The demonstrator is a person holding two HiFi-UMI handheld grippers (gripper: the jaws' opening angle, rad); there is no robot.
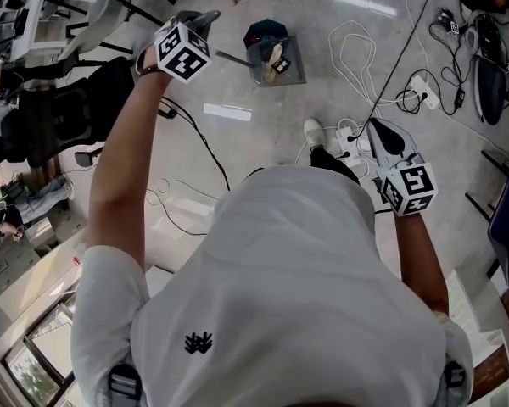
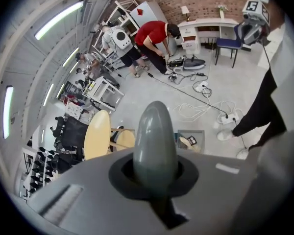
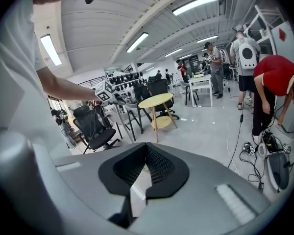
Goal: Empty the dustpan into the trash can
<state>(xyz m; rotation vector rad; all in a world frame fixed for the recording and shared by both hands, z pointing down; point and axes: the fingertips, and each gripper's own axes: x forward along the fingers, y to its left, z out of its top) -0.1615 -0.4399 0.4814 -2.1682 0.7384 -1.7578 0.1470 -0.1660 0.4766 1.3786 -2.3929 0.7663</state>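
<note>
**A:** Head view first. Where is everything relative to the trash can?

**B:** The trash can point(image 1: 299, 68) stands on the floor ahead of you, a clear bin with scraps already inside. Your left gripper point(image 1: 205, 17) is raised, up and to the left of it. At the can's far rim sits a dark blue shape with a thin rod point(image 1: 235, 58) running back toward your left side. I take that shape for the dustpan point(image 1: 265, 34), though it's too small to be sure. Your right gripper point(image 1: 375, 131) hangs low on the can's near right, well apart from it. White cables point(image 1: 349, 41) loop on the floor to the right of the can.

**A:** And the left gripper view?

**B:** Your jaws are clamped on the grey, rounded dustpan handle point(image 2: 154, 141), which stands up between them. The can shows just right of the handle's tip, down on the floor. I can't see the pan itself in this view.

**A:** The right gripper view?

**B:** The pads meet at their tips with nothing between them. This view faces away from the can, toward a round yellow table point(image 3: 156, 101).

**A:** What could go wrong from here?

**B:** You have only one grip, on a smooth, rounded handle. If it twists in your jaws, the pan may tip off the rim and spill onto the floor. The can looks light and nothing steadies it, so a knock from the pan could shove it or tip it over. The cables beside the can could also catch your foot if you step in.
</note>
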